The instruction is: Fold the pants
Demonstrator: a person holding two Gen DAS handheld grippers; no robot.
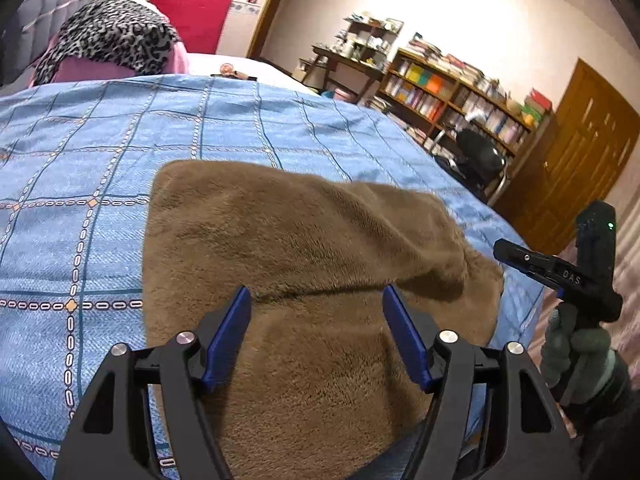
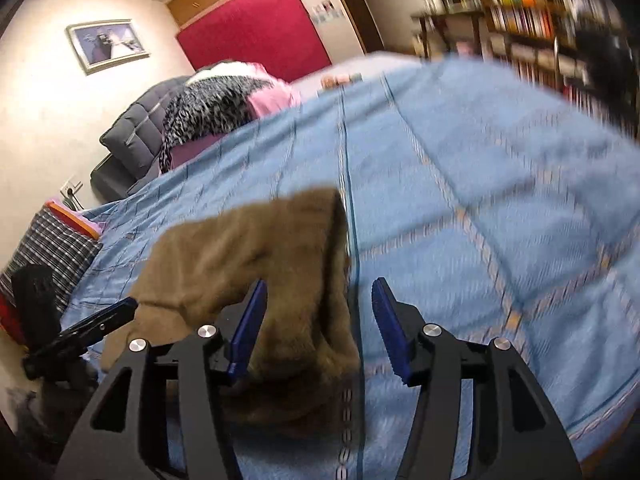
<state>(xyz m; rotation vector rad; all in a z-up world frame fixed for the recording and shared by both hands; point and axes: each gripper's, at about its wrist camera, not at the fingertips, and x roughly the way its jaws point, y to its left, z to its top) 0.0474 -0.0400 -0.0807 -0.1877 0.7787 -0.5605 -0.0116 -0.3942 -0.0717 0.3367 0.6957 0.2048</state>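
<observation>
Blue bedspread [image 1: 100, 152] bears folded pants [image 1: 304, 264] beneath both spread tongs [image 1: 316, 336], unpinched.

I see a bed w/ blue checked cover [image 1: 100, 160]. Brown fleece pants [image 1: 300, 280] lie folded on it near my edge; leopard-print cloth [image 1: 116, 36] over pink bedding [image 1: 80, 70] at far end.

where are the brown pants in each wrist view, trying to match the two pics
Left wrist view: the brown pants fill the lower centre, lying on the blue bedspread between and beyond this gripper's fingers.
Right wrist view: the brown pants sit lower left of centre, mostly behind the left finger of this gripper.
Shared landmark: the leopard-print cloth at the far end of the bed, in front of the red panel.
</observation>
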